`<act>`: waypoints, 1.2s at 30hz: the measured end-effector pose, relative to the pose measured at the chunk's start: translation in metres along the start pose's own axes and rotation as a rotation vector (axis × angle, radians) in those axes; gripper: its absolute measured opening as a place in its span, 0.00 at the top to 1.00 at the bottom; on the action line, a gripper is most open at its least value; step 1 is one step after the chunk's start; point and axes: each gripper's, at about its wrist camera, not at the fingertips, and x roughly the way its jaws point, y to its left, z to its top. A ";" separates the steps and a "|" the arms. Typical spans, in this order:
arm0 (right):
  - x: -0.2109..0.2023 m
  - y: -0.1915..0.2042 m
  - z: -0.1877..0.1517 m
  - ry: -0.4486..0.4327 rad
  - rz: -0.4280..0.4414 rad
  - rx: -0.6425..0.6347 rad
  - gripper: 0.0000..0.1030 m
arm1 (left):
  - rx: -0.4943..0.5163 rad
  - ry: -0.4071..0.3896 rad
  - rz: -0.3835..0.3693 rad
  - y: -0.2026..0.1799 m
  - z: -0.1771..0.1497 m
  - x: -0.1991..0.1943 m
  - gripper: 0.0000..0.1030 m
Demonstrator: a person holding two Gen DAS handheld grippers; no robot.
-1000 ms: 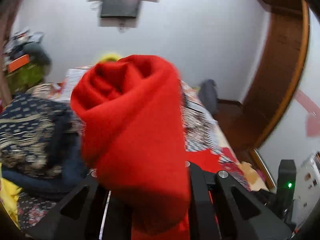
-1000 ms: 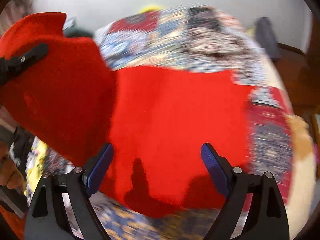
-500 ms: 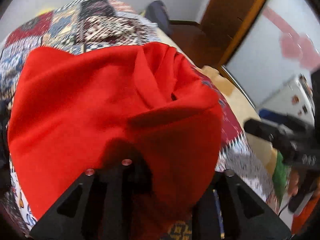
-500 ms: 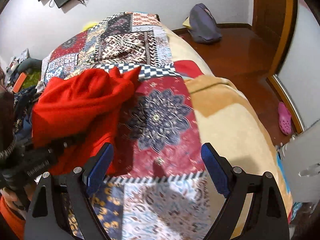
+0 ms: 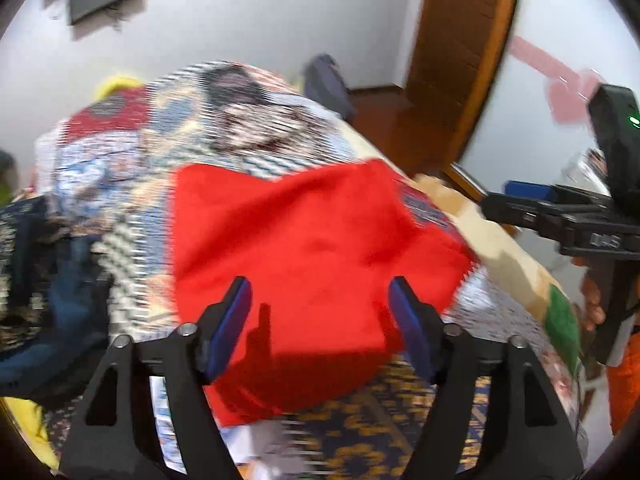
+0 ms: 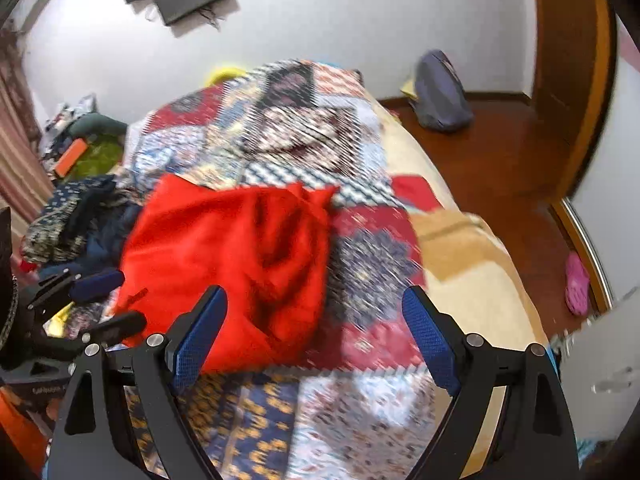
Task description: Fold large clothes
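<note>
I see the red garment (image 5: 304, 256) lying in a loose heap on the patchwork bedspread (image 6: 352, 412), directly ahead of the left gripper (image 5: 320, 320). Its jaws have just been opening and now stand spread; the cloth lies below and beyond the blue pads (image 5: 230, 324), which do not press on it. The right gripper (image 6: 316, 340) is also spread wide and holds nothing; from its view, the garment (image 6: 232, 264) sits ahead and to the left, with bare bedspread between the fingers. No containers are visible. A pile of dark patterned clothes (image 6: 76, 220) lies just beside the garment's left edge. On the wooden floor (image 6: 500, 168) to the right of the bed I see a grey bag (image 6: 438, 96) against the wall and a pink shoe (image 6: 577, 282). The view is motion-blurred.
</note>
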 end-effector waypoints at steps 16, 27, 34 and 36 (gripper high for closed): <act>0.103 -0.014 -0.058 0.263 -0.002 0.056 0.15 | -0.158 0.145 0.038 0.072 -0.058 0.057 0.08; 0.065 0.003 -0.017 0.152 -0.001 -0.035 0.14 | -0.045 0.042 0.117 0.066 -0.007 0.034 0.09; 0.105 0.022 0.018 0.139 0.052 -0.046 0.14 | -0.099 0.034 0.148 0.086 0.040 0.074 0.09; 0.119 0.017 0.020 0.153 0.034 -0.034 0.15 | -0.093 0.052 0.196 0.091 0.046 0.092 0.09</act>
